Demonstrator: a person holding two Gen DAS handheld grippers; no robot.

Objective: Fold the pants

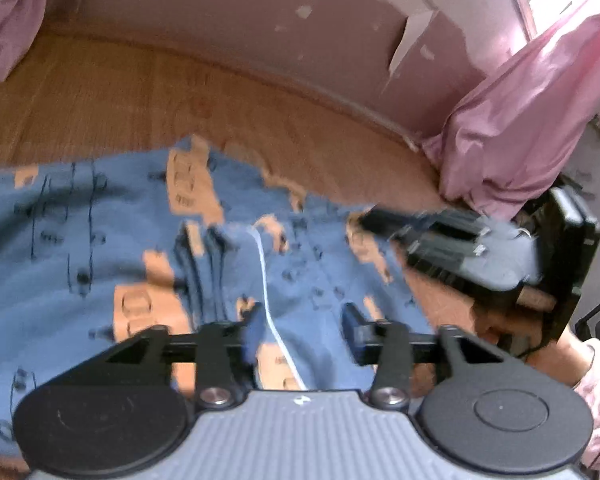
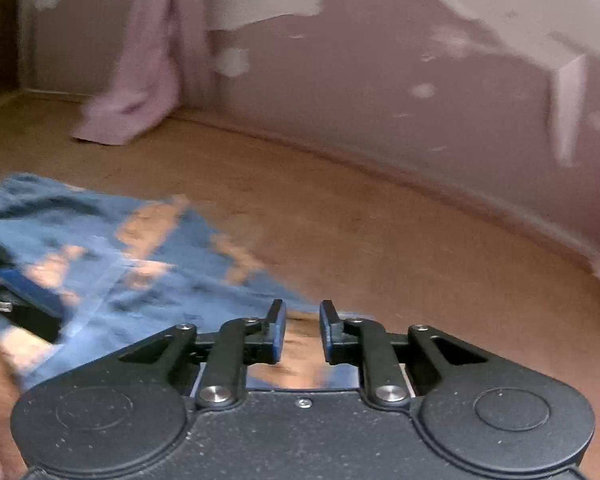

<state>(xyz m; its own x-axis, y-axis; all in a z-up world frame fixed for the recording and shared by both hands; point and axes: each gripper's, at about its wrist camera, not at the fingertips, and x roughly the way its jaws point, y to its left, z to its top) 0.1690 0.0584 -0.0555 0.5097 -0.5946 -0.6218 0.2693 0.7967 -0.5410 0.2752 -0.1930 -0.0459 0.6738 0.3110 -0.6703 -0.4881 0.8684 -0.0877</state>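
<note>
Pants [image 1: 100, 248] spread on wooden floor [image 1: 100, 92], pink curtain [image 1: 520, 120] nearby, left tool [image 1: 300, 332] and right tool [image 2: 302, 332] both released.

Your two handheld grippers, black linkages on ribbed grey bodies.

Your left gripper [image 1: 302, 330] has blue-padded fingers [image 1: 253, 330], silver pivot screws and round black discs; your right gripper [image 2: 302, 330] matches, dusty, with a shiny metal plate. Your sleeve [image 1: 598, 396] is pale pink, patterned.
</note>
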